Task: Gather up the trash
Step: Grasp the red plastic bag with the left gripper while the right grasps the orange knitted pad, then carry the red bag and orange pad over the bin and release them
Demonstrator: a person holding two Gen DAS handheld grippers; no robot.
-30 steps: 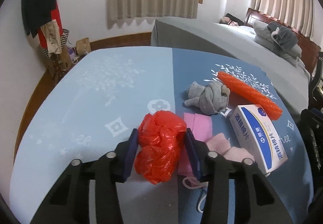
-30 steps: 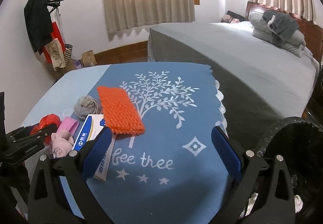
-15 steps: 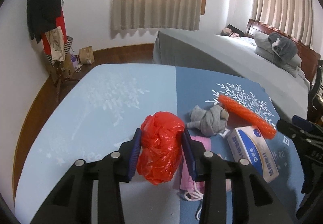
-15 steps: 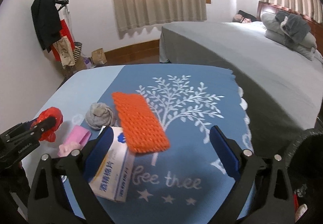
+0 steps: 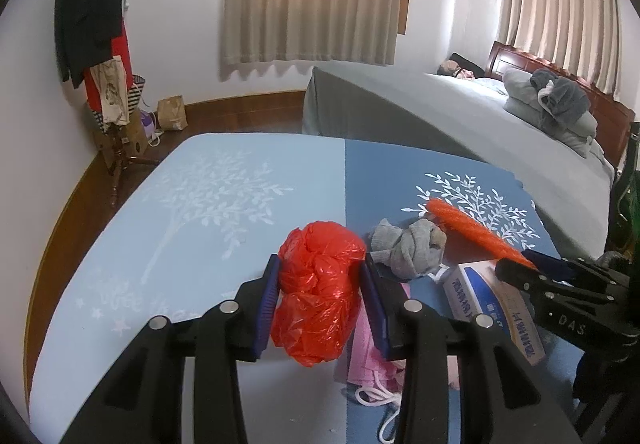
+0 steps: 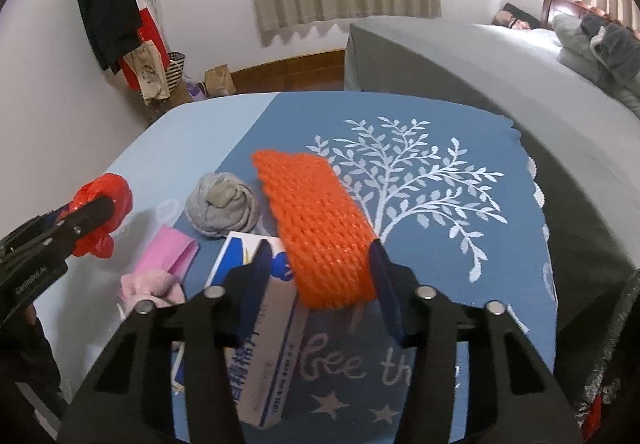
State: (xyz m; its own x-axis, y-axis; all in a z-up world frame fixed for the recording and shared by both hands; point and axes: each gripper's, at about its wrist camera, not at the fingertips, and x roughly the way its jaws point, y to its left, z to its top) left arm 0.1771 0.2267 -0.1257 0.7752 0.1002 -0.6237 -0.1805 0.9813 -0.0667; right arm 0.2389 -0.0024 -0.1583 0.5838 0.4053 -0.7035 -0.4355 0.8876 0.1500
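Much of the pink cloth (image 5: 362, 348) is lying hidden behind your left tongs (image 5: 320, 298), and the box (image 6: 262, 328) is partly covered by your right tongs (image 6: 318, 274); its print is too small to read. A dark rim (image 6: 616, 348) at the lower right of the right wrist view is cut off by the frame, so what it belongs to cannot be told.

Your left tongs are pinching the red bag (image 5: 318, 292) between both blue pads, holding it above the bench (image 5: 180, 236). Your right tongs are standing around the near end of the orange net (image 6: 320, 228), one pad at each side; whether the pads are pressing it cannot be told. The net is resting across the box, its far end lying on the dark blue half of the cloth.

The grey sock ball (image 6: 222, 204) is sitting just beside the net and touching the box's far corner. The pink cloth is lying just left of the box.
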